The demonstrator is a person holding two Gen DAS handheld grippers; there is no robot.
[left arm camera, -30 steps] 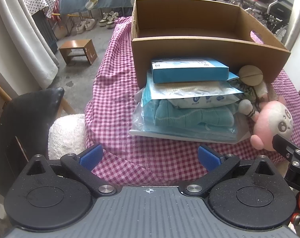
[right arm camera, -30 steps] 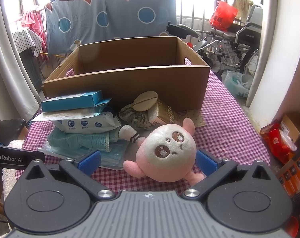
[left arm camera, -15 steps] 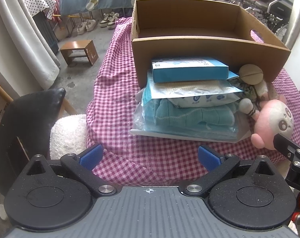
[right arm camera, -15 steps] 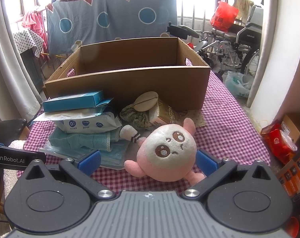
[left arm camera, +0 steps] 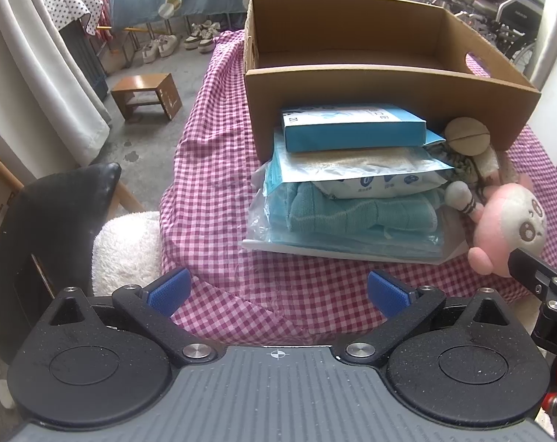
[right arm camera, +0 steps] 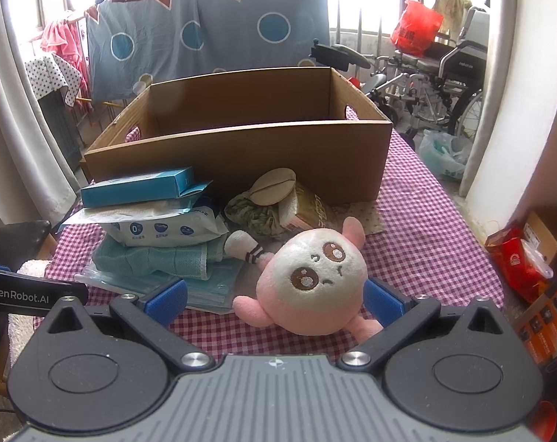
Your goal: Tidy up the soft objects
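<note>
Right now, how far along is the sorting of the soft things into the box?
Nothing looks done: the visible part of the box holds nothing. In hand: the right gripper, open, straddles the pink plush without closing on it. The left gripper is open over the tablecloth. Left: the plush, the stack and the small items beside it, all outside the box.

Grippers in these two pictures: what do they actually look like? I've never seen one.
Both look alike. The left gripper and right gripper each have a grey ribbed body, two round black housings, black link arms with silver pivots, and fingers tipped with blue textured pads. A small crosshair marks the body's middle. A black bar on the left one reads "GenRobot.AI". No cables or sleeves show.
</note>
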